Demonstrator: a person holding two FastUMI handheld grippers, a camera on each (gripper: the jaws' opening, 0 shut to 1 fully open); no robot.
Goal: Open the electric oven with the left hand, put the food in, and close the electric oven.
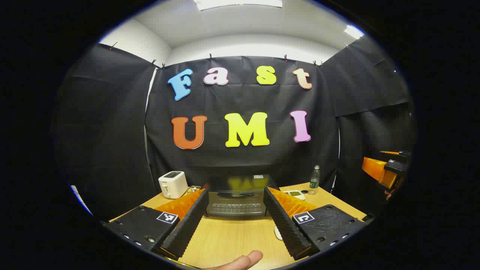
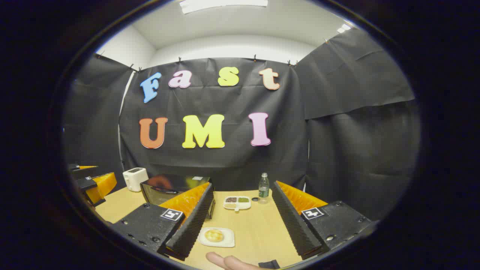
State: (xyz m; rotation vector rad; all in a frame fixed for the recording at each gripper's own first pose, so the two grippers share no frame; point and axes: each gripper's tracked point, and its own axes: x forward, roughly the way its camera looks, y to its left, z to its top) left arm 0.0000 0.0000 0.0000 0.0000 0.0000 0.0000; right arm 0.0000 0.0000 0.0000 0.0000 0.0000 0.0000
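Bare bench [image 1: 232,236] lies between the left tool [image 1: 240,221] and the shut oven [image 1: 238,200] — a straight open lane. A toaster [image 1: 172,184] flanks the oven on one side; a bottle [image 2: 263,193] and sectioned dish [image 2: 237,203] stand beyond the plate of food [image 2: 216,237] — open wood between.

In the left gripper view, the near corners of the electric oven [image 1: 235,200] sit hidden behind the left gripper [image 1: 236,221] fingers, and the small white plate [image 1: 278,233] is mostly covered by one finger. In the right gripper view, the oven's right side is hidden behind a finger [image 2: 191,221] of the right gripper [image 2: 240,221], and the food [image 2: 214,235] on the plate is too small to identify.
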